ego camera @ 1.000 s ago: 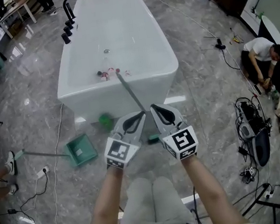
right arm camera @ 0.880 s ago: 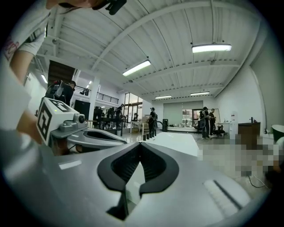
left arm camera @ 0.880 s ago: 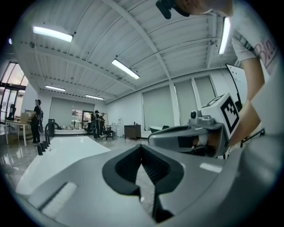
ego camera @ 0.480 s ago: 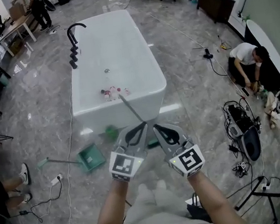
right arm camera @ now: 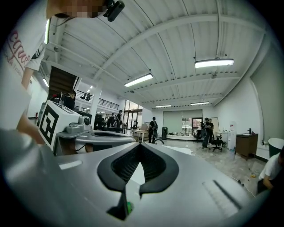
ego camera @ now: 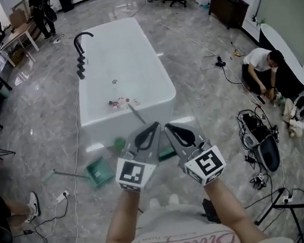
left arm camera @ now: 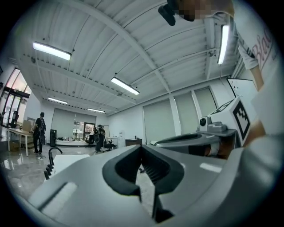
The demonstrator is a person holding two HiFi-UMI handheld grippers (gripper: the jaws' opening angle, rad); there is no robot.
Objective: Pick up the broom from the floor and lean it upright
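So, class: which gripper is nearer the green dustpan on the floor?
Left. The left gripper hangs above and just right of the dustpan; the right gripper sits beyond it, farther right.

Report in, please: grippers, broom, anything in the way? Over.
Both shut and empty: left gripper, right gripper. Propped up: broom, handle against tub. On floor to the left: dustpan, clear of broom. Over.

the bathtub (ego camera: pixel 127 55) stands mid-floor, with its faucet (ego camera: pixel 81 47) at the far left rim. the broom (ego camera: pixel 137 114) leans against the tub's near end, just beyond the left gripper (ego camera: pixel 152 130) and right gripper (ego camera: pixel 170 129), which are side by side. the dustpan (ego camera: pixel 99 171) lies on the floor to their left. cables (ego camera: pixel 263 179) lie on the right, a seated person (ego camera: pixel 261 66) farther right.
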